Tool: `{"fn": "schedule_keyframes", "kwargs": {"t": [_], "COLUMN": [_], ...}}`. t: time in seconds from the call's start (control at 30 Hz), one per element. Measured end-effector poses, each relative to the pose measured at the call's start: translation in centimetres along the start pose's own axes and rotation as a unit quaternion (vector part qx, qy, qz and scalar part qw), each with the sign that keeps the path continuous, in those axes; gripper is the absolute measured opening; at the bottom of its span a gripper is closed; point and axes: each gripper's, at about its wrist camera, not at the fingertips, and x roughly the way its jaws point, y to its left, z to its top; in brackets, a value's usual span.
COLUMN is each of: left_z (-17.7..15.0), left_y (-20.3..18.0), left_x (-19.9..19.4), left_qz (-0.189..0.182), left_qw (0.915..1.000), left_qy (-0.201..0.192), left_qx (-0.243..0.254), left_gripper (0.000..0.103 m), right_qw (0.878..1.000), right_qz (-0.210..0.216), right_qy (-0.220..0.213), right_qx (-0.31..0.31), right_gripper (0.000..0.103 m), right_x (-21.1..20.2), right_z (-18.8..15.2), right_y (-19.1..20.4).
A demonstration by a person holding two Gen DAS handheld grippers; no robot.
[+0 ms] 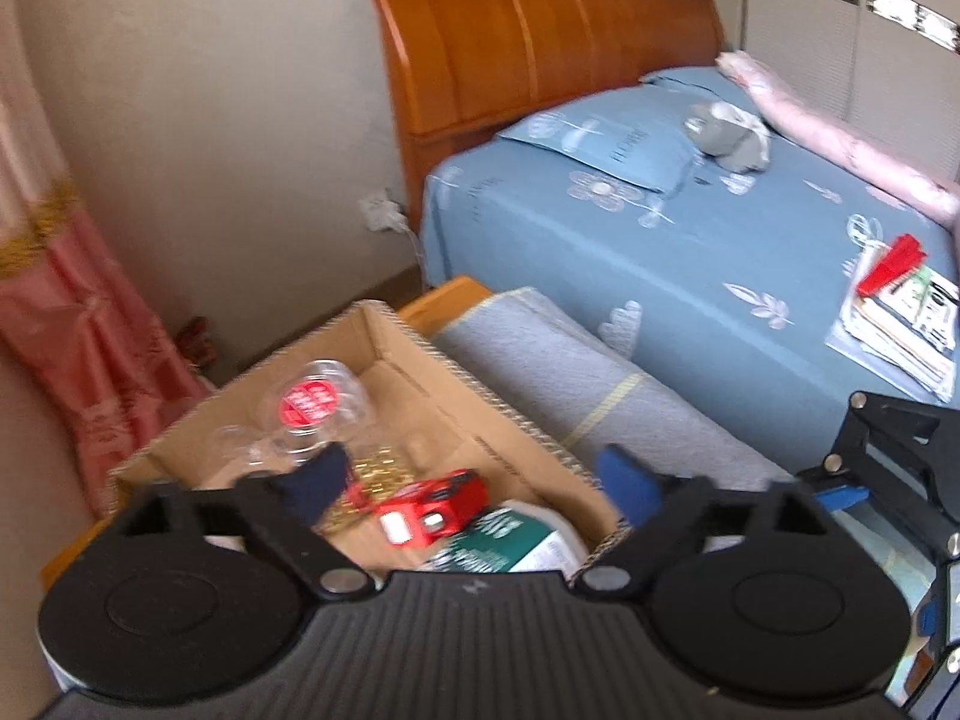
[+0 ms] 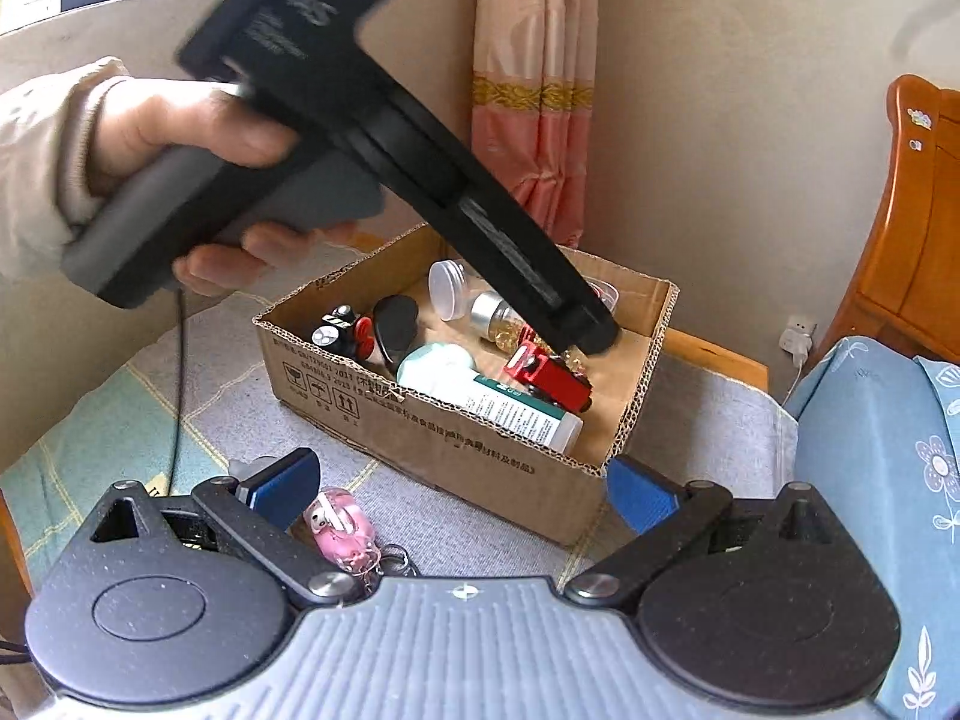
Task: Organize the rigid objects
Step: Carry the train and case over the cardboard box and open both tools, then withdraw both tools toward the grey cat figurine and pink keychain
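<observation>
A cardboard box (image 2: 420, 420) sits on a grey cloth and holds a red toy car (image 2: 549, 384), a green-and-white bottle (image 2: 516, 408), a clear jar with a white lid (image 2: 447, 288), a small bottle of yellow capsules (image 2: 498, 315), a black oval item (image 2: 395, 324) and a black-and-red toy (image 2: 345, 330). My left gripper (image 1: 474, 480) is open above the box (image 1: 420, 396), over the red car (image 1: 429, 510); it reaches in from above in the right wrist view (image 2: 591, 336). My right gripper (image 2: 462, 486) is open, low in front of the box. A pink keychain charm (image 2: 342, 531) lies by its left finger.
A bed with a blue flowered sheet (image 1: 690, 252) and wooden headboard (image 1: 540, 42) stands to the right. Papers with a red item (image 1: 900, 306) lie on the bed. A pink curtain (image 2: 534, 90) hangs behind the box. A wall socket (image 2: 798, 333) is near the headboard.
</observation>
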Motion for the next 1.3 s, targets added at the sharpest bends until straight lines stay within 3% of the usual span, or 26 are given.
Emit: {"fn": "schedule_keyframes", "kwargs": {"t": [0.3, 0.6, 0.9, 1.13, 1.3], "left_z": [-3.3, -8.8, -13.8, -17.0, -18.0], "left_y": [0.5, 0.1, -1.8, -2.5, -2.7], "left_x": [-4.0, -6.0, -6.3, -4.6, -3.4], "left_qz": [0.050, 0.062, 0.045, 0.022, 0.029], "left_qw": [0.9986, 0.9968, 0.9969, 0.9965, 0.9966], "left_qy": [0.006, 0.027, 0.043, 0.057, 0.063], "left_qx": [-0.015, -0.043, -0.048, -0.056, -0.044], "left_gripper": [0.100, 0.102, 0.102, 0.102, 0.102], "right_qw": [0.999, 0.995, 0.990, 0.988, 0.986], "right_qz": [-0.026, -0.045, -0.070, -0.069, -0.062], "right_qy": [0.016, 0.039, 0.063, 0.079, 0.081], "right_qx": [0.020, 0.082, 0.104, 0.116, 0.131], "right_gripper": [0.103, 0.103, 0.103, 0.103, 0.103], "right_x": [0.0, 0.4, 0.9, 1.3, 1.4], "right_z": [-1.9, -6.8, -9.9, -11.6, -12.0], "right_y": [1.9, 3.6, 5.1, 5.2, 5.0]}}
